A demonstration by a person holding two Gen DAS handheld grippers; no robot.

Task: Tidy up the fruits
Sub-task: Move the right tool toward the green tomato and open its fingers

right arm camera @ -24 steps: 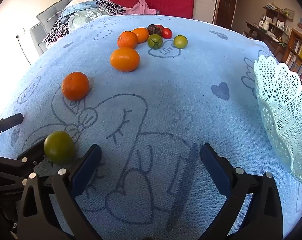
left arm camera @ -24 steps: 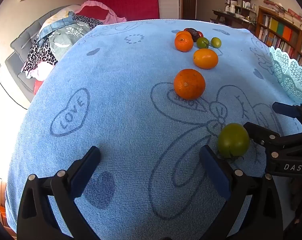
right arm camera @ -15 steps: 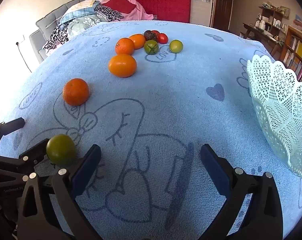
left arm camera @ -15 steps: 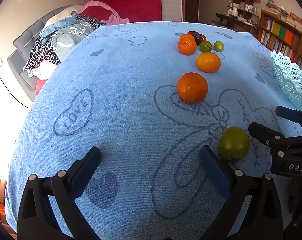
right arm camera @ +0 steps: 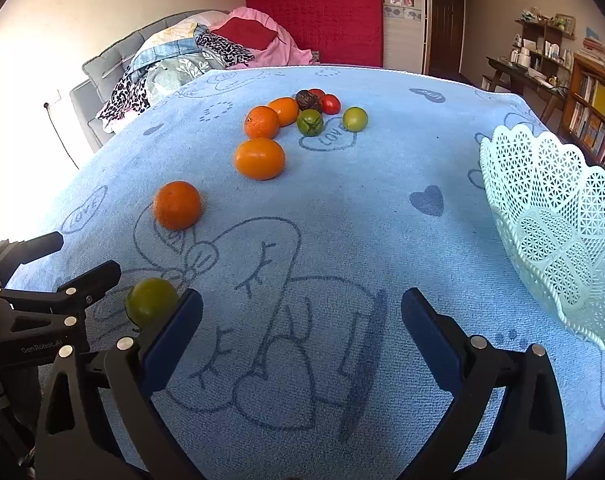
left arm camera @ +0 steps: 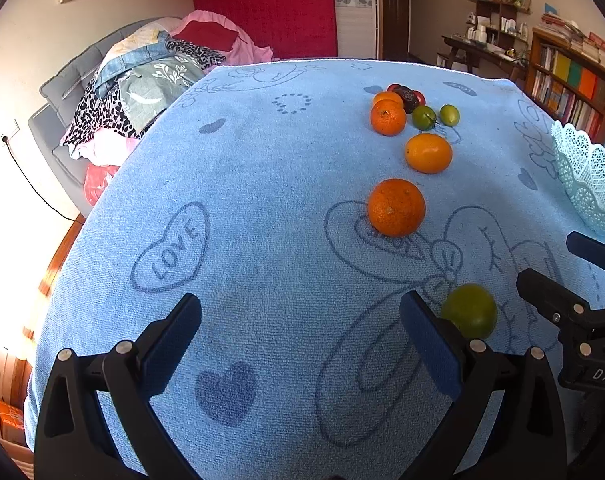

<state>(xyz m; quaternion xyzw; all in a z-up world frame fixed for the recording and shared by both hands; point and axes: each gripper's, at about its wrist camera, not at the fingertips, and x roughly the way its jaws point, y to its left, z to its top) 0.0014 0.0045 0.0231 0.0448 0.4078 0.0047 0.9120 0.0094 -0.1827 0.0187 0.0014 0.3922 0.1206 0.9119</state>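
My table wears a blue towel [right arm camera: 382, 168] with heart drawings. On it lie three oranges [right arm camera: 259, 158], green fruits [right arm camera: 151, 307], red tomatoes [right arm camera: 330, 104] and a white lattice basket [right arm camera: 558, 236].

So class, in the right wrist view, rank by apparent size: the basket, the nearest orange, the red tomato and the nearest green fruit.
1. basket, by far the largest.
2. nearest orange.
3. nearest green fruit, partly hidden by a finger and closer to the camera, so this is unsure.
4. red tomato, smallest but farthest.
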